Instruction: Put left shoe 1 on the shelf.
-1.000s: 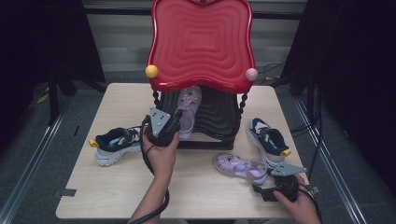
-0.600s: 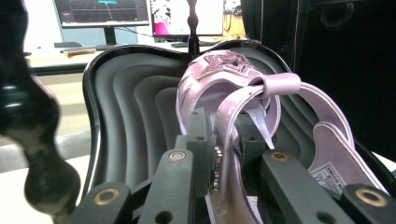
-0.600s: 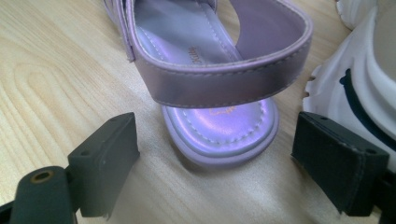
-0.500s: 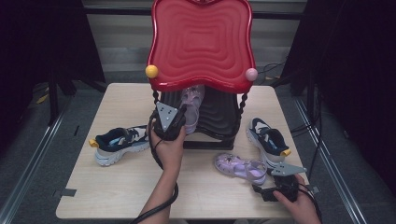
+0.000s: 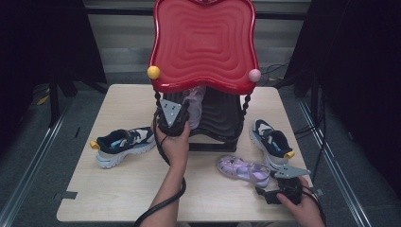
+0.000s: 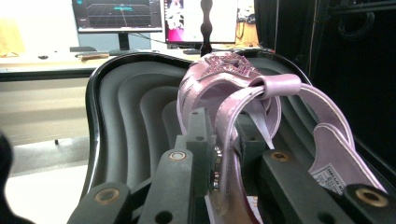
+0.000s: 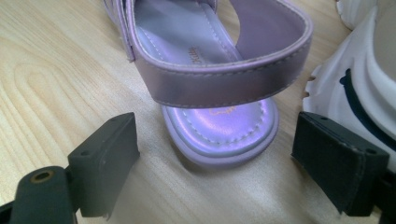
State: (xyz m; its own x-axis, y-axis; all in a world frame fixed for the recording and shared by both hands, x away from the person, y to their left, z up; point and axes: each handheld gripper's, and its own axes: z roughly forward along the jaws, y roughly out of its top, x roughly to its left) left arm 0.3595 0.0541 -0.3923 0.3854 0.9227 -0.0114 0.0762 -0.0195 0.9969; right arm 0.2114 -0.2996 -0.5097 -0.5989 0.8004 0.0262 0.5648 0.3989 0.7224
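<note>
Two tools: left tool (image 5: 182, 124) outstretched, clenching a sandal strap (image 6: 238, 140); right tool (image 7: 219, 186) low, released.

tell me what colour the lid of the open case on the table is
Glossy red with rippled concentric ridges, on the tall open clamshell case lid; clearest in the high view.

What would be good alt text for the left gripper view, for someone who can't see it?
The left gripper is shut on the strap of a lilac sandal, holding it inside the ribbed black shell of a case. Behind the case, a desk with two lit monitors is visible.
</note>
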